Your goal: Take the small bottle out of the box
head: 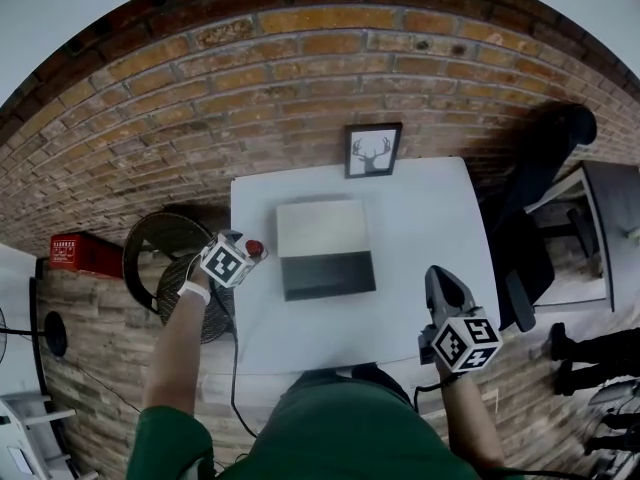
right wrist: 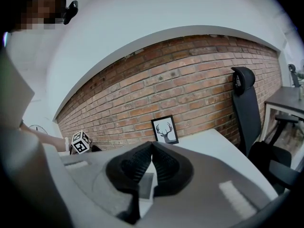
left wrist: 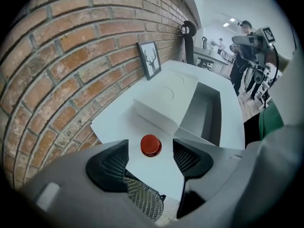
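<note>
Left gripper [left wrist: 150, 152]: the jaws stand wide apart and hold nothing; neither pad touches anything.
Small bottle [left wrist: 151, 145]: its red cap shows from above; it stands on the bench between the left jaws, near their tips, with a clear gap to each pad. It is outside the box.
Box [left wrist: 209, 112]: open, lying beyond the left jaws' tips and toward the right-hand jaw; its dark inner tray faces up, and nothing can be made out inside it.
Box lid [left wrist: 164, 101]: white, folded back flat on the bench, straight ahead of the left jaws, past the bottle.
Right gripper [right wrist: 152, 148]: the jaws are closed, their tips meeting, with nothing between them. In the head view it is held above the near edge of the bench, well apart from the box and the bottle.
Bench [head: 420, 218]: white, carrying the box, the bottle and the picture.
Framed deer picture [right wrist: 165, 129]: upright against the brick wall [head: 300, 68], far ahead of both pairs of jaws, just right of the right jaws' closed tips as that gripper sees it.
Office chair [right wrist: 244, 103]: black, off to the right of the right jaws, beside the bench.
</note>
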The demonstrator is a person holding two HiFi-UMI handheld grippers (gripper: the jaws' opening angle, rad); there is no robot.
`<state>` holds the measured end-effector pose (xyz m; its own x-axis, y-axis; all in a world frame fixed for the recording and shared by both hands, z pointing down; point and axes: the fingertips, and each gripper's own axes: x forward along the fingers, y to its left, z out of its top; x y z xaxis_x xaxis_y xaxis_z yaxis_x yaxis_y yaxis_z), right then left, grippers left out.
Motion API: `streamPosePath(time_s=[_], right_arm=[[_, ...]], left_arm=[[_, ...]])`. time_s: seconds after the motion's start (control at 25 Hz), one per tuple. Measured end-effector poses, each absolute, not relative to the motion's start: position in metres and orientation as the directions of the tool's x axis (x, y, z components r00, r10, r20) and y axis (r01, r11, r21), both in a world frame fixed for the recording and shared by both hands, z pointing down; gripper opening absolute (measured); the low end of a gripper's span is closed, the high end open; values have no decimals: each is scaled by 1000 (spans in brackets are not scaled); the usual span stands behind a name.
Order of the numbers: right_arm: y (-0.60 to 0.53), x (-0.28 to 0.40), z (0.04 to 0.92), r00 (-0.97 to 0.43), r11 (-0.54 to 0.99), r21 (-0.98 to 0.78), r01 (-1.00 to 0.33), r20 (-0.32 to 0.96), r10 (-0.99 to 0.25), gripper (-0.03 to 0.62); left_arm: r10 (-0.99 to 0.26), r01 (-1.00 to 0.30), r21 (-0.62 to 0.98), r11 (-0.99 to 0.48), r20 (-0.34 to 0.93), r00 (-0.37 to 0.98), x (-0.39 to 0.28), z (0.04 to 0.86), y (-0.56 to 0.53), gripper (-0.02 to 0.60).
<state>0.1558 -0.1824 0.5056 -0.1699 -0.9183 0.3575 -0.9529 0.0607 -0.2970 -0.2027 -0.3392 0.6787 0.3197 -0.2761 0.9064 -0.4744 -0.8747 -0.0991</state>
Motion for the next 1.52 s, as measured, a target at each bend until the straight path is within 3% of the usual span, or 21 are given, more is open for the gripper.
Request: streamPosePath(time_s=[0.52, 0.72, 1.04, 1.52], right_arm=[[-224, 147, 462, -225, 187, -160, -969, 275, -935, 3], [-241, 135, 431, -267, 243, -134, -961, 205, -942, 3], [-253, 110, 380, -304, 300, -66, -952, 78, -949, 3], [-252, 93, 321, -329, 329, 4, -944, -63, -942, 3]], left_arm=[[-619, -665, -200, -720, 618, 484, -177, 540, -336, 290], [-668, -685, -176, -707, 483, 566, -148, 483, -308, 200], [-789, -779, -171, -603, 275, 550, -141, 404, -288, 120], [-865, -860, -90, -502, 49, 499, -132, 336, -264, 63]])
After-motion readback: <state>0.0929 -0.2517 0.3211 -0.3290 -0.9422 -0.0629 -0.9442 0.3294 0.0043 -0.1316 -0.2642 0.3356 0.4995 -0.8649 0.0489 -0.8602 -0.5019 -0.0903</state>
